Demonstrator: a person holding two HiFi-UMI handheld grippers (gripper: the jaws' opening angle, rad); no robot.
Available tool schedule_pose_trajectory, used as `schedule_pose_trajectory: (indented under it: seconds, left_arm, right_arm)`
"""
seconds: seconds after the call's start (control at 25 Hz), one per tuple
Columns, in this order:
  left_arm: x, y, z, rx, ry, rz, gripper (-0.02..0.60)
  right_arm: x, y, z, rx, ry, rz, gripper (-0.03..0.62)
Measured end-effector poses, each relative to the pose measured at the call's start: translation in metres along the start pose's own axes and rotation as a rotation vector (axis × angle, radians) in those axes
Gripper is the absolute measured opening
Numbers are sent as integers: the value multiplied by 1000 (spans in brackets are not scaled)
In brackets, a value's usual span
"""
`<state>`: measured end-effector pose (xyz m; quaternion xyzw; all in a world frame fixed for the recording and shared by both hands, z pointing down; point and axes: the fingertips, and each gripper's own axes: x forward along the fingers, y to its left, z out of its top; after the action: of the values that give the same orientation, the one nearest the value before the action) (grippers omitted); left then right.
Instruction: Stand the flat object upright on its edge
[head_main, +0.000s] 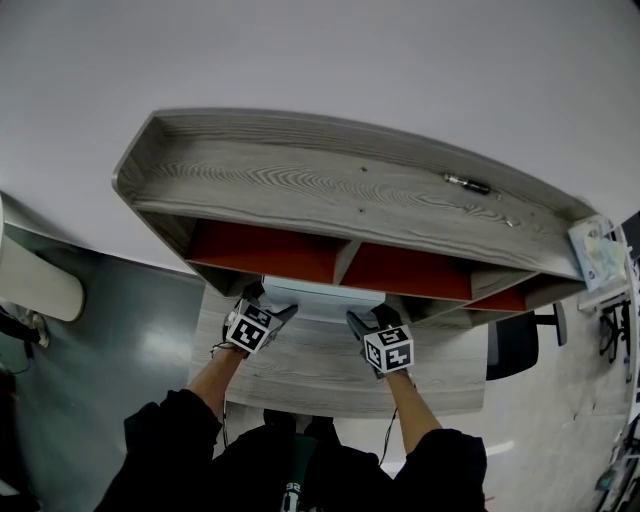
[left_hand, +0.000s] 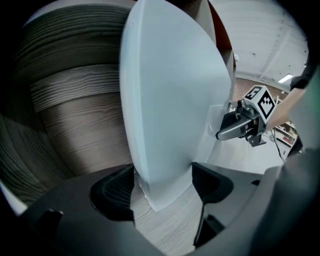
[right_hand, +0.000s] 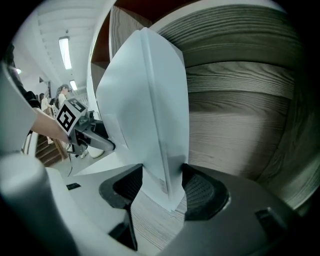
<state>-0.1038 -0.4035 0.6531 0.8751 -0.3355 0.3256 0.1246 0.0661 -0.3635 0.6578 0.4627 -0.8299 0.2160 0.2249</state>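
Jaws of my left gripper pinch one end of the panel, which is upright over the desk under the shelf. My right gripper clamps the other end. One panel, two grippers. It looks about stood up, so next comes settling it and an even release.

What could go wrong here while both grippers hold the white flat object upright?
1. The left gripper and the right gripper each pinch only a low corner of the white flat object. Because it is thin, it may tip over onto the desk once released.
2. It stands close under the shelf, so lifting it might knock the shelf.
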Motion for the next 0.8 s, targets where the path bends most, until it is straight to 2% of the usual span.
schedule_pose_trajectory:
  seconds: [0.2, 0.44, 0.8]
  left_arm:
    - [9, 4, -4, 4, 22, 6, 365]
    - [15, 9, 1, 24, 20, 20, 365]
    - [19, 11, 3, 16, 12, 17, 365]
  right_arm:
    - [6, -6, -1, 14, -1, -10, 241]
    - [10, -13, 3, -24, -7, -28, 241]
    - [15, -18, 6, -19, -19, -20, 242]
